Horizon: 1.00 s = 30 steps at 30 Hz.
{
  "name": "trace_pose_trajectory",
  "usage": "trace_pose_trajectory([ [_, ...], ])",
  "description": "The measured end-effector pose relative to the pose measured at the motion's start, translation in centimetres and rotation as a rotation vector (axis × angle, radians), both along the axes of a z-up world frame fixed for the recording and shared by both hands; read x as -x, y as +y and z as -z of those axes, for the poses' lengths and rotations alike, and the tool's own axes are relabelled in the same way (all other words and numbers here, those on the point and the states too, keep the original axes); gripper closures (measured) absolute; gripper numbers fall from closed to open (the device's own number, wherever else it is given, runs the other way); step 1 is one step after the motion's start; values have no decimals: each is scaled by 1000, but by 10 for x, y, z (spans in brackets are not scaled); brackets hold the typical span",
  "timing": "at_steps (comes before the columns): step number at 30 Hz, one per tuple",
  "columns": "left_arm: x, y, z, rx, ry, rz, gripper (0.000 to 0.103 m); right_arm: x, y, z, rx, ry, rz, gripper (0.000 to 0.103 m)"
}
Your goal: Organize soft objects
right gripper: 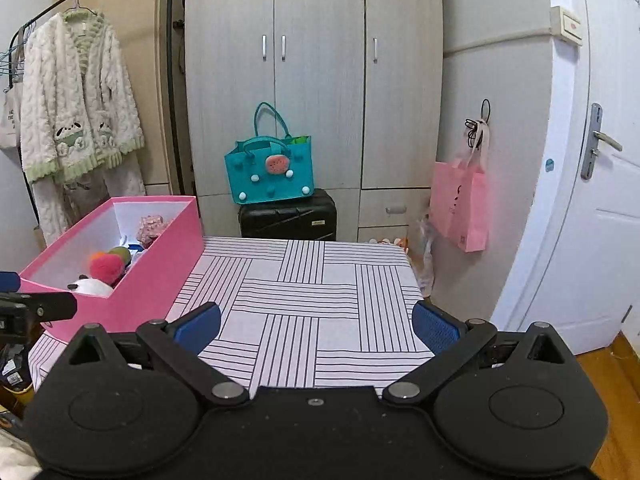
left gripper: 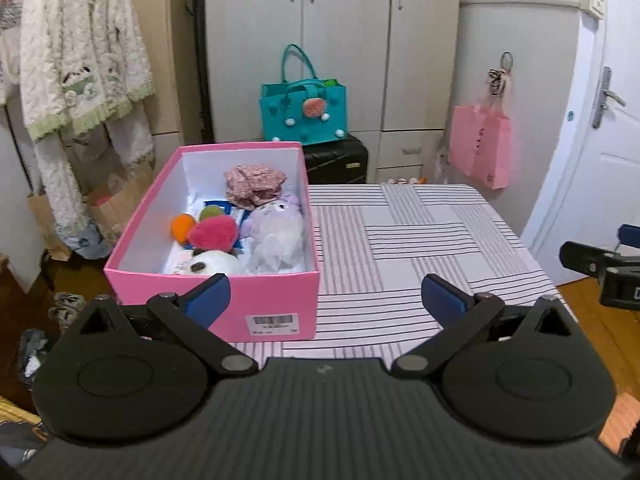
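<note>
Pink box (left gripper: 276,300) holds soft toys (left gripper: 212,232); both grippers wide, empty.

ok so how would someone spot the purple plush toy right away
Find the pink box at the left edge of the striped table. Inside, against its right wall, lies the purple plush toy: pale lilac, the largest item, below the crumpled floral cloth.

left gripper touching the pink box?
Apart. In the right wrist view the left gripper ends short of the pink box wall. In the left wrist view its fingers spread open, holding nothing.
</note>
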State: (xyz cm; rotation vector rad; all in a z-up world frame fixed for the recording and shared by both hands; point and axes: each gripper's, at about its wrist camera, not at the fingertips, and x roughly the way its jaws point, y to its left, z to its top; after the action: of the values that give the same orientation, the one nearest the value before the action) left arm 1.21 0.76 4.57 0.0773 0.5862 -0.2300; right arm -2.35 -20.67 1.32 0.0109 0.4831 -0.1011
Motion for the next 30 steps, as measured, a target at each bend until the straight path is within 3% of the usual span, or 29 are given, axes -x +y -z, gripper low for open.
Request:
trace_pose_trajectory([
  [4, 7, -3, 1, -38, -14, -13, 0, 5, 4, 5, -9, 23, -2, 0],
  [17, 10, -3, 2, -52, -2, -51, 0, 10, 12, 7, 22, 36, -15, 0],
  [27, 8, -2, 7, -51, -28, -90, 0, 12, 18, 10, 49, 20, -10, 0],
  [30, 13, -1, 7, -46, -75, -102, 0, 15, 21, 11, 76, 0, -10, 0],
])
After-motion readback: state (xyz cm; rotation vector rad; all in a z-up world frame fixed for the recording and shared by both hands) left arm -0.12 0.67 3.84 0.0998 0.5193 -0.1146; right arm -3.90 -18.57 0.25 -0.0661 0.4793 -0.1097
